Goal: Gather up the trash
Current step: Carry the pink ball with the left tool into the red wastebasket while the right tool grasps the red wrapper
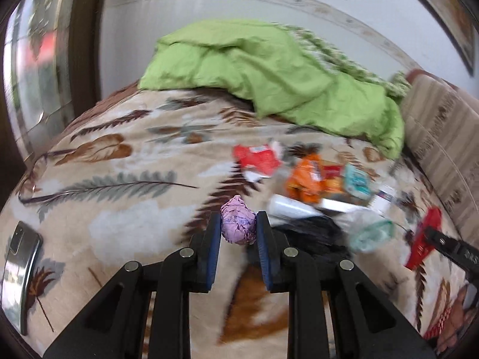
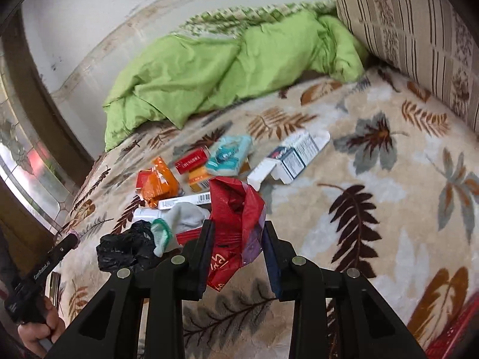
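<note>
In our left gripper [image 1: 238, 227] we hold a crumpled ball of lilac paper [image 1: 238, 224] marked with dark ink scribbles — the two blue-padded fingers are clamped on its sides, and the ball sits right at their tips, above a leaf-patterned blanket [image 1: 125, 215]. At about nine o'clock from the ball a phone [image 1: 19, 272] lies flat on the blanket. Toward two o'clock the rest of the trash is scattered: a red wrapper [image 1: 259, 160], an orange packet [image 1: 302, 181] and a black plastic bag [image 1: 311, 236].

In our right gripper [image 2: 236, 239] hangs a red plastic bag [image 2: 236, 218], wrinkled and partly see-through, with white lettering near its bottom. The left finger presses against it; we cannot tell whether the right finger touches. At nine o'clock lies a grey sock [image 2: 182, 218], at eleven a red cigarette pack [image 2: 191, 160] — at one o'clock an opened white carton [image 2: 292, 158]. A green quilt [image 2: 209, 68] is bunched at twelve.
</note>
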